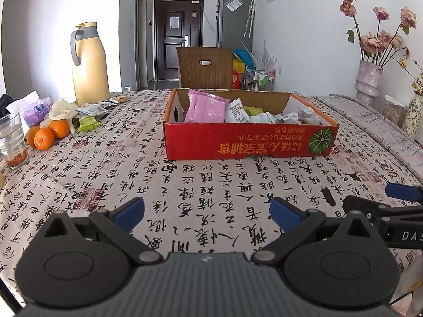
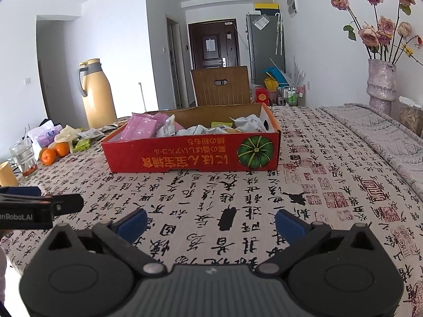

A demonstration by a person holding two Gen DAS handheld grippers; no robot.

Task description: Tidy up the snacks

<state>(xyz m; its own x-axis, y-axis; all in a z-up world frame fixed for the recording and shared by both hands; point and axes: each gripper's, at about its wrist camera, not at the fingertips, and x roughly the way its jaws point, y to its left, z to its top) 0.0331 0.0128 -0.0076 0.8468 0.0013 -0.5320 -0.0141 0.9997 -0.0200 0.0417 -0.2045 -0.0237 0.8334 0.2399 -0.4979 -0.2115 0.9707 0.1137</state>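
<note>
both tongs, left gripper [image 1: 207, 212] and right gripper [image 2: 211, 223], spread wide, holding nothing. red box [image 1: 248, 142] of snacks straight ahead; loose packets [image 1: 91, 111] far ahead-left by oranges [image 1: 47, 134]. best reached leftward, pinched flat, lifted clear of the rim.

- The near wall of the red box [image 1: 246, 142] hid the lower parts of the snack packets [image 1: 239, 112] inside.
- The right gripper [image 1: 396, 203] was cut off by the left wrist view's right edge, so its jaws could not be judged there.
- The drinking glass [image 1: 12, 142] ran past the left edge.
- Print on the loose wrappers [image 1: 91, 109] beside the thermos [image 1: 88, 62] was too small to read.
</note>
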